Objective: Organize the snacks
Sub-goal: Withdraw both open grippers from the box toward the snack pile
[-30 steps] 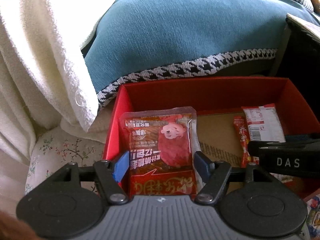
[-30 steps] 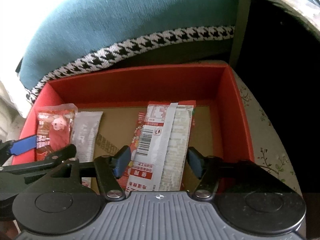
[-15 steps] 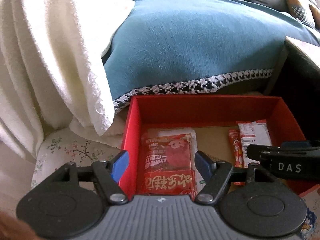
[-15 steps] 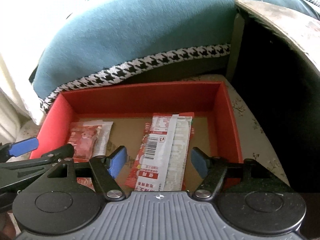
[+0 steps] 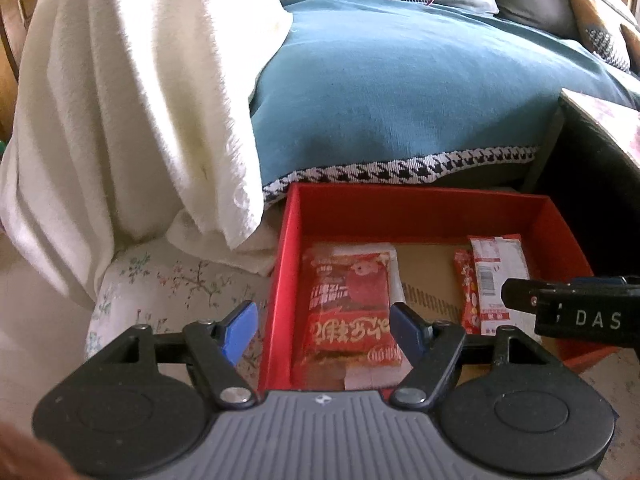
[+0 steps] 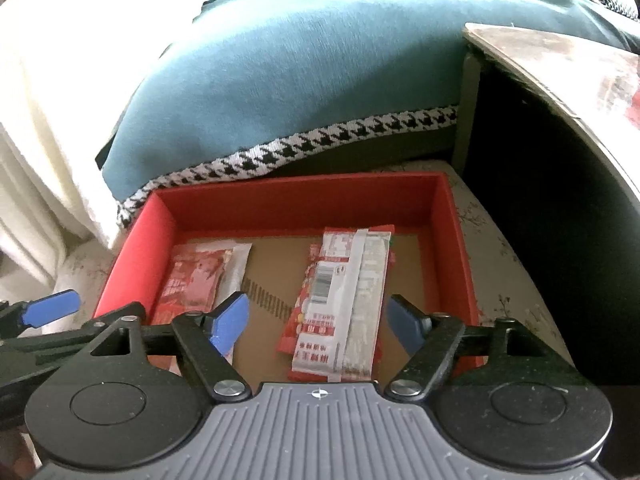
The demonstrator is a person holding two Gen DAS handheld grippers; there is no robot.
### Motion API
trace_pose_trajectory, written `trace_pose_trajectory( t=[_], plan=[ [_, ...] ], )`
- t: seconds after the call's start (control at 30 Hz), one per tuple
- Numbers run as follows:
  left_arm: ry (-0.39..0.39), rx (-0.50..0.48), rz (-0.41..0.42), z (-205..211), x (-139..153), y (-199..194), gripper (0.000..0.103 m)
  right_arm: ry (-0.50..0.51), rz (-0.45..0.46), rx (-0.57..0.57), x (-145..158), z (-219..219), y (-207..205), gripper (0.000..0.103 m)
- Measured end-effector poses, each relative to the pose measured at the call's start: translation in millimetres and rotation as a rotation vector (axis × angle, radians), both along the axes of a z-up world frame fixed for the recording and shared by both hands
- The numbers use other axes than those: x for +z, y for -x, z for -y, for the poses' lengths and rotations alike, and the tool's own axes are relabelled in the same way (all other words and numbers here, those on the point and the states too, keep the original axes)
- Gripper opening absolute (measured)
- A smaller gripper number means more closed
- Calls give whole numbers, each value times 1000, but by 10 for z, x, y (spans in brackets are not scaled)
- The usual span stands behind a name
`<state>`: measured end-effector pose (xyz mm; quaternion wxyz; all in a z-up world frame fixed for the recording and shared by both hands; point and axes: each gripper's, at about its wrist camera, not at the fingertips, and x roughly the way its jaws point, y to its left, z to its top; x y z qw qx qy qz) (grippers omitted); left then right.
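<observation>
Both grippers, left [image 5: 322, 326] and right [image 6: 318, 322], have pulled back from the red box [image 6: 296, 200], jaws apart, snack packets [image 6: 340, 300] inside.

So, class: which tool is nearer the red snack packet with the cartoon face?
Left. The left tool hangs open just above that packet; the right tool is open over the barcode packets across the red box.
</observation>
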<state>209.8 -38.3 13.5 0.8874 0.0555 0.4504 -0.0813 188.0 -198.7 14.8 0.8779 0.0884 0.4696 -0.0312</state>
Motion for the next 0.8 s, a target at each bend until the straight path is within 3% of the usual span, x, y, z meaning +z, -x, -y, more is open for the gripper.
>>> trace_pose_trajectory(
  t=[0.33,0.8],
  plan=[
    [-12,17,-29,-258,28,296,71,16,0,58,108,-190,357,87],
    [8,35,-127,-435,-100,588,71,1,-80,87,-70,-266,788,87]
  ],
)
